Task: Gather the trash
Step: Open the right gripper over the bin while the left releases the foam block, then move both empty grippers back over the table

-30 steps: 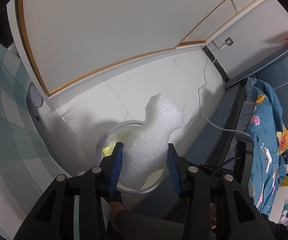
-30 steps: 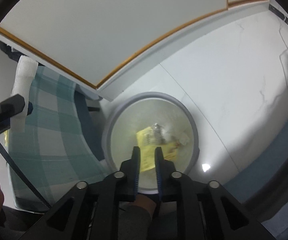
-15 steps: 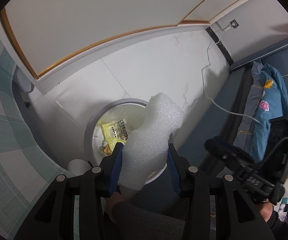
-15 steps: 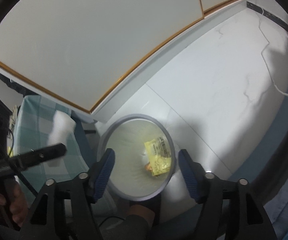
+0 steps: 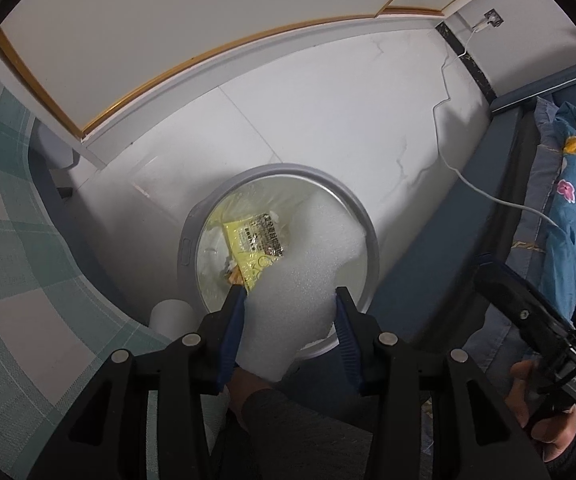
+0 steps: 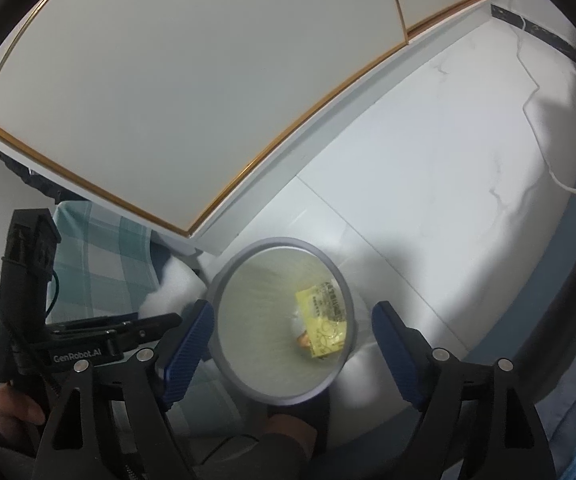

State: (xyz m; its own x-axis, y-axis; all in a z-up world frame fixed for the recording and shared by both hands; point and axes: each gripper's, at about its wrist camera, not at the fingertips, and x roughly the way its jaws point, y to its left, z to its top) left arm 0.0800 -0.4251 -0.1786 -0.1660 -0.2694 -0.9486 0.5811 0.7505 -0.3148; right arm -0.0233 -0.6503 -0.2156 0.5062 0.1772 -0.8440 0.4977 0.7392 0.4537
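- Left wrist view: one left gripper [image 5: 290,300], its two blue-padded fingers [image 5: 231,332] pinching a single chunk of white packing foam [image 5: 300,276]; the foam's far end hangs over the open mouth of the bin.
- One round grey-rimmed waste bin [image 5: 362,220] with a clear plastic liner stands on the white marble-look floor tiles [image 5: 328,112]. Inside lies one yellow printed snack wrapper [image 5: 257,246] among a few small crumpled scraps; the foam hides part of the wrapper and the bin's near side.
- One white cylindrical object [image 5: 171,314] stands just beside the bin, on its left in the picture; I cannot tell what it is.
- One green-and-white checked cloth [image 5: 15,248] fills the left edge; one white cable [image 5: 488,196] runs from a wall socket across the floor; one blue floral bedding bundle [image 5: 568,200] lies at the right.
- The right gripper's black body and the hand [image 5: 544,412] holding it enter at the lower right.
- Right wrist view: one right gripper [image 6: 290,332], its jaws opening wide, with nothing between the pads; the bin [image 6: 223,276] shows below, between them, with the wrapper [image 6: 324,316] inside.
- The left gripper [image 6: 87,344] crosses the lower left, with the foam [image 6: 171,288] beyond it just beside the bin's rim.
- White cabinet panels with gold trim [image 6: 207,100] fill the upper half.
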